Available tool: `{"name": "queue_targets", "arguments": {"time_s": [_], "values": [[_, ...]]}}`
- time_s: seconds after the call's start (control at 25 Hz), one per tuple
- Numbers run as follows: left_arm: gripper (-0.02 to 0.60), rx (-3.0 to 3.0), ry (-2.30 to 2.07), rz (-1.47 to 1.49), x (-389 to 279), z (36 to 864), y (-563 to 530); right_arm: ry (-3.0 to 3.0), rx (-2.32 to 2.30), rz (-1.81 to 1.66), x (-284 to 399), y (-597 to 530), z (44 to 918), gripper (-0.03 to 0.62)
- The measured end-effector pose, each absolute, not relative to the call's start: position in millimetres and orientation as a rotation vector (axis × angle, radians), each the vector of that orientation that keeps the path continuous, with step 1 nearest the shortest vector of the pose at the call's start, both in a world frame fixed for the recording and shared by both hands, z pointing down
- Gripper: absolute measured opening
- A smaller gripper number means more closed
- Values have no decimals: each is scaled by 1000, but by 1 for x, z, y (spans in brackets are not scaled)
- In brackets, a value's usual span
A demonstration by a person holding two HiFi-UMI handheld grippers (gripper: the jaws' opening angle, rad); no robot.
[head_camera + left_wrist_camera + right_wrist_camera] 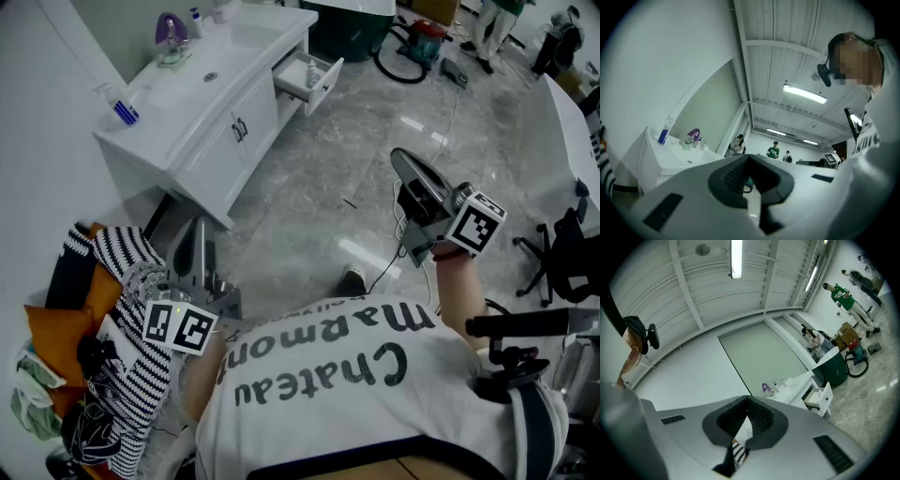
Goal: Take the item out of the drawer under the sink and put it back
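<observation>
The white vanity (202,103) with its sink stands at the upper left of the head view. Its drawer (314,82) is pulled open, and a small bottle (312,71) stands inside. The right gripper view shows the same open drawer (819,399) far off. My right gripper (401,159) is raised over the marble floor, well away from the drawer; its jaws (747,404) are shut on nothing. My left gripper (194,246) is low by my left side, also far from the vanity (670,159), and it (749,161) is shut and empty.
A heap of striped and orange clothing (131,309) lies at my left. A green bin (347,28) and a vacuum cleaner (427,37) stand beyond the drawer, with people (492,28) behind. An office chair (562,253) is at the right. A purple dispenser (171,33) sits on the vanity top.
</observation>
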State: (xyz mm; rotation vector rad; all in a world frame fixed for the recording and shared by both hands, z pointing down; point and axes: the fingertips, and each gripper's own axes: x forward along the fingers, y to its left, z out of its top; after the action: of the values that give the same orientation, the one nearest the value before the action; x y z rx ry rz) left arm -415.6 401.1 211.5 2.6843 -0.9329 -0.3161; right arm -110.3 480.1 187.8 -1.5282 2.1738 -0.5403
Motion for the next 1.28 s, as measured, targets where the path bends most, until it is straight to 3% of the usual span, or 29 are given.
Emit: {"name": "queue_targets", "arguments": {"time_s": [0.68, 1.04, 1.28], "values": [[5, 2647, -931, -368, -431, 223, 407, 2175, -1652, -525, -100, 472, 205, 12], [5, 2590, -1065, -318, -453, 233, 388, 2274, -1727, -532, -96, 413, 219, 12], [5, 2560, -1080, -295, -428, 236, 356, 2318, -1655, -537, -84, 367, 221, 12]]}}
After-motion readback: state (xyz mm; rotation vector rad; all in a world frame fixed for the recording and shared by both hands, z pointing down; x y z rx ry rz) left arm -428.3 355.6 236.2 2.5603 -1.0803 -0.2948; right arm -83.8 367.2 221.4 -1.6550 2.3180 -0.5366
